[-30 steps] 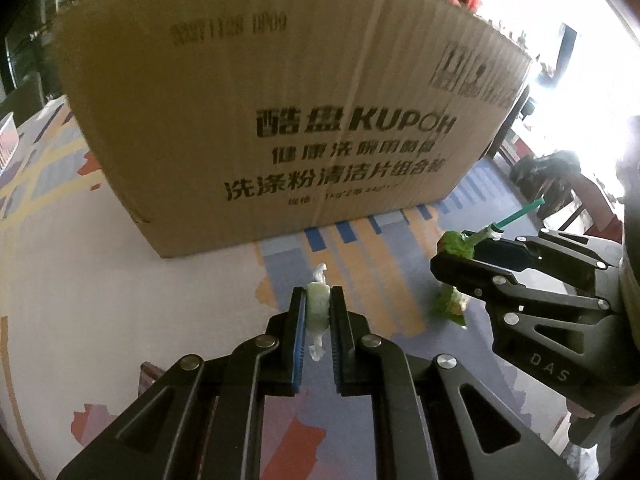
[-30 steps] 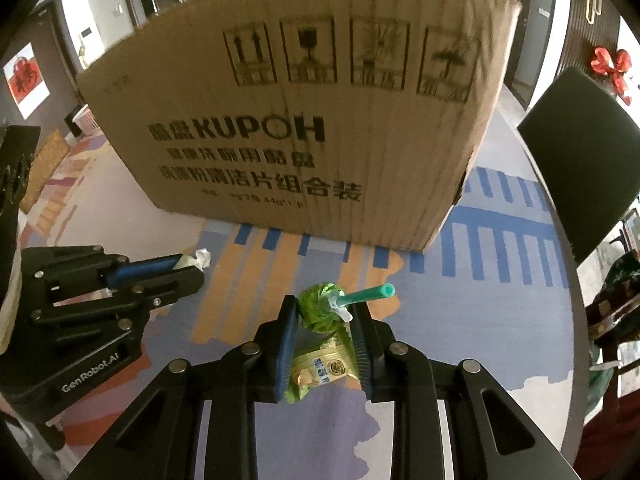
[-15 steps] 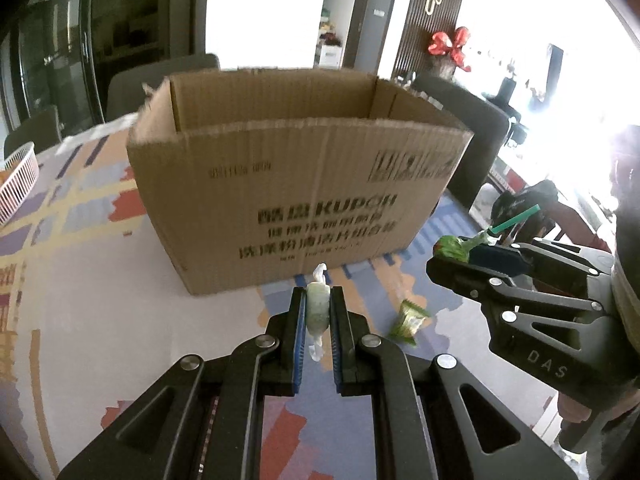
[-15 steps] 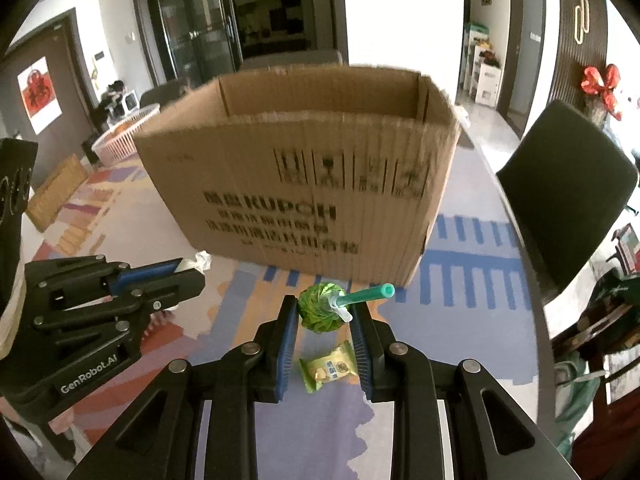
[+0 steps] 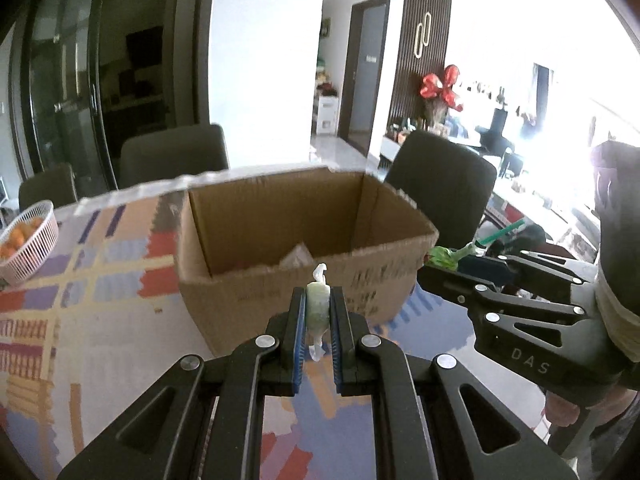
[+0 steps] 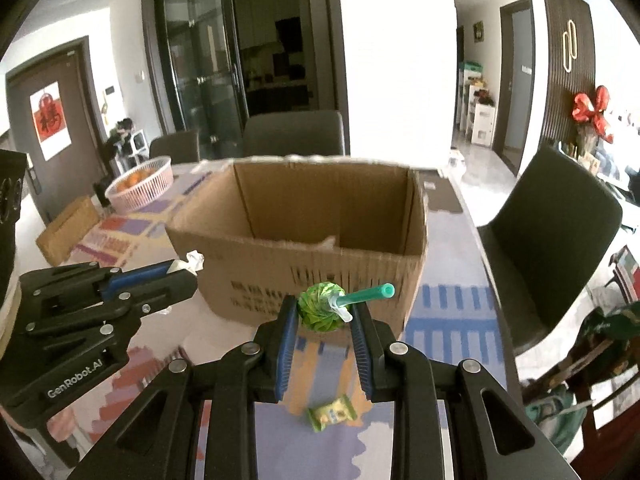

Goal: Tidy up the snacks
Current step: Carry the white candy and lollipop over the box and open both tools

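My left gripper is shut on a pale green wrapped candy with twisted white ends. My right gripper is shut on a green lollipop whose teal stick points right. Both hang in front of an open cardboard box, level with its near rim. Something pale lies inside the box. In the left wrist view the right gripper shows at the right with the lollipop. The left gripper appears at the left in the right wrist view. A small green snack packet lies on the tablecloth below my right gripper.
The patterned tablecloth covers the table. A white basket of orange fruit stands at the far left. Dark chairs ring the table's far and right sides. A brown flat box lies left of the carton.
Both grippers have risen with their sweets still held. The view went from the carton's printed side to over its rim into the open top. The green packet stayed on the cloth.
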Demonstrator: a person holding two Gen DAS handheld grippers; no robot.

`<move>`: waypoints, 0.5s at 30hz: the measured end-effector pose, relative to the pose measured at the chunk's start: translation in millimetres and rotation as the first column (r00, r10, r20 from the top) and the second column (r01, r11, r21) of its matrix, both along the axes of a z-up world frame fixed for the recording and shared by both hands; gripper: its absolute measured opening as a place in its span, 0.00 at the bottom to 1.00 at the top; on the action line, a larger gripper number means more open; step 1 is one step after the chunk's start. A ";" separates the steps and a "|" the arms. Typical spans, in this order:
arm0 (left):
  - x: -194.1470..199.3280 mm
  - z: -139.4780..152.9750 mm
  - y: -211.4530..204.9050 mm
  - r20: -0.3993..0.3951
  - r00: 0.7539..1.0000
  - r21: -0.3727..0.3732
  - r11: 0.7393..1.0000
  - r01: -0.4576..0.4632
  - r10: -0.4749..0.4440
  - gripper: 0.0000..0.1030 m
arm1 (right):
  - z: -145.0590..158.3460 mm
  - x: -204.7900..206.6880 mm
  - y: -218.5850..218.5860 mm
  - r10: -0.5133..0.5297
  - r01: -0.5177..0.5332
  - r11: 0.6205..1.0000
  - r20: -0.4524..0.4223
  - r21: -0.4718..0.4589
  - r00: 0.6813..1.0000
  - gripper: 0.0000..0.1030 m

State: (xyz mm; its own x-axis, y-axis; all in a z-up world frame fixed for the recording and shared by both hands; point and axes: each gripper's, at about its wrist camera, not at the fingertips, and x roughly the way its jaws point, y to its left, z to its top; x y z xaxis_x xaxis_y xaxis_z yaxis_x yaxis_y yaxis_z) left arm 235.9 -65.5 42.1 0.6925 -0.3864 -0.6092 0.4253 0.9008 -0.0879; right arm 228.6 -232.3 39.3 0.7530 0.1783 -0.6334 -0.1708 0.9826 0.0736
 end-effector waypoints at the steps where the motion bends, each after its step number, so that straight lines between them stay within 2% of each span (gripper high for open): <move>1: 0.7 4.5 0.6 0.011 1.000 -0.002 1.000 -0.002 0.002 0.12 | 5.1 0.7 0.0 -0.002 0.002 1.000 0.013 0.001 1.000 0.27; 7: 5.8 26.8 2.4 0.064 0.998 -0.016 1.000 -0.005 0.006 0.12 | 30.6 5.8 -2.1 -0.007 0.006 1.000 0.080 0.014 0.997 0.27; 15: 21.4 42.9 4.5 0.089 0.996 -0.030 0.999 -0.015 0.018 0.12 | 55.4 20.6 -2.2 -0.018 0.015 1.000 0.133 0.022 0.991 0.27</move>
